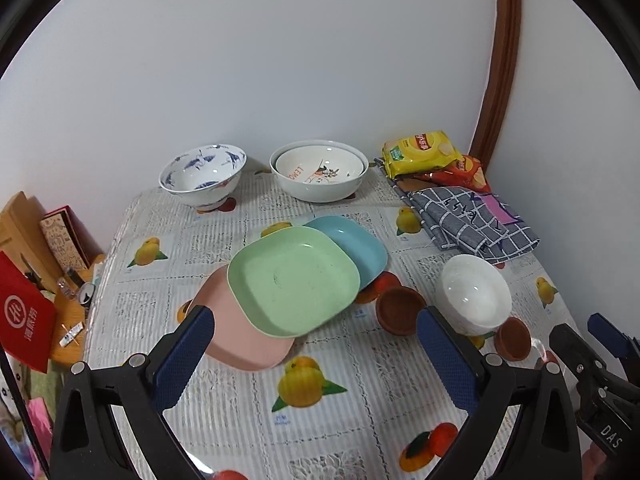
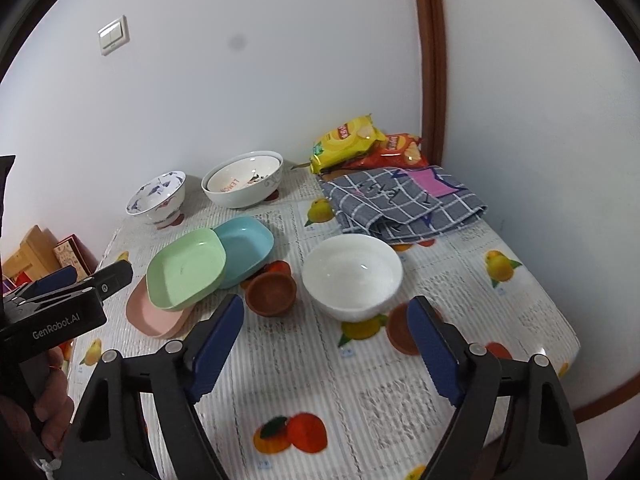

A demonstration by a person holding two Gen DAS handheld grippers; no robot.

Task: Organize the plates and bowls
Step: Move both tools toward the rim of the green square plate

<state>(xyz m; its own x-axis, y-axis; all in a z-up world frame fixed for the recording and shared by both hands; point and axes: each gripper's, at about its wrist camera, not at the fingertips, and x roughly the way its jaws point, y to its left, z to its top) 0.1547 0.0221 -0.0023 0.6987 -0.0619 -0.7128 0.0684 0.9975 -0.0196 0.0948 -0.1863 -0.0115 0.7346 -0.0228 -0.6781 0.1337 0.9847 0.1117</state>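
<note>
A green plate (image 1: 294, 280) (image 2: 185, 272) lies across a pink plate (image 1: 240, 340) (image 2: 154, 318) and a blue plate (image 1: 356, 246) (image 2: 245, 246) mid-table. A white bowl (image 1: 476, 294) (image 2: 352, 276) and two small brown bowls (image 1: 401, 310) (image 1: 513, 338) (image 2: 270, 294) (image 2: 401, 334) sit to the right. At the back stand a blue-patterned bowl (image 1: 202, 178) (image 2: 157, 198) and two nested white bowls (image 1: 319, 170) (image 2: 242, 184). My left gripper (image 1: 316, 344) is open, empty, above the pink plate's near edge. My right gripper (image 2: 326, 332) is open, empty, in front of the white bowl.
A grey checked cloth (image 1: 476, 222) (image 2: 404, 202) and snack bags (image 1: 422, 152) (image 2: 348, 142) lie at the back right. Boxes and a red bag (image 1: 24, 316) stand off the table's left edge. The walls close the back and right.
</note>
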